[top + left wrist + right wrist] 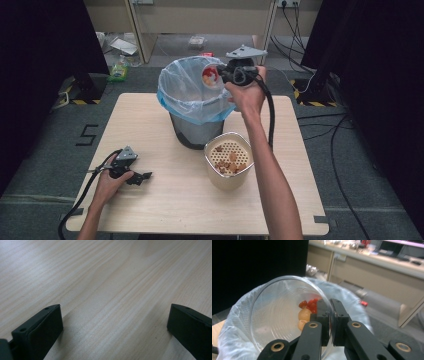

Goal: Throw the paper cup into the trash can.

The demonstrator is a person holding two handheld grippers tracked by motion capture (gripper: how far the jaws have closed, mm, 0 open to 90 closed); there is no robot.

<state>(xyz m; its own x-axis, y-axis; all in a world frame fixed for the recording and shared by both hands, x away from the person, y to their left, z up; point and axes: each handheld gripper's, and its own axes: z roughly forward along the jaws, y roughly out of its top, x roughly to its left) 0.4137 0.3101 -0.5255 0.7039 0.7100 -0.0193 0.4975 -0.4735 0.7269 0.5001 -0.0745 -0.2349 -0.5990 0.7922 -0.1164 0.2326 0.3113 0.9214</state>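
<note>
Two grippers are at work over a pale wooden table (165, 200). The right gripper (221, 75) is raised over the mouth of a dark waste bin (192, 132) lined with a clear, bluish plastic bag (182, 95), and its jaws are clamped on the rim of a small clear plastic bowl (274, 315). The bowl is tipped on its side, its opening facing the bin, with red and pale orange food pieces (308, 308) gathered against its lower wall beside the jaws. In the high view the bowl (210, 76) sits just above the bag's far right edge.

Just beside the bin, toward the person, stands a cream-coloured container (229, 162) with a perforated insert that carries brownish scraps (231, 164).

The left gripper (142, 176) rests low on the table near its front left, well apart from the bin. Its jaws are spread wide with nothing between them, bare wood grain (112, 290) lying under them.
</note>
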